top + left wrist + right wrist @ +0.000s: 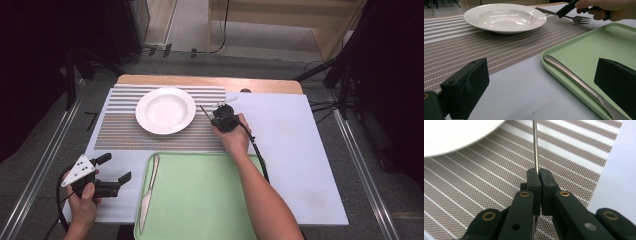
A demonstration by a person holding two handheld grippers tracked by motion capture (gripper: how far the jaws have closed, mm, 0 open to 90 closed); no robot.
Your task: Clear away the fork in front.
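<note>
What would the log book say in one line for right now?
right gripper: shut on fork, beside plate | left gripper: open, holding nothing | knife: lying in green tray

The table (300, 165) carries a striped placemat (120, 132) and a green tray (200, 200).

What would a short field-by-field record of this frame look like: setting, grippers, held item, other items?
setting: table with a striped placemat and a green tray
right gripper: shut on the fork, held just right of the white plate, over the placemat's edge
fork: thin handle clamped between the pads, tines pointing away from the plate
left gripper: open, holding nothing, left of the tray
knife: lying along the tray's left edge
plate: nothing in it, on the placemat
</note>
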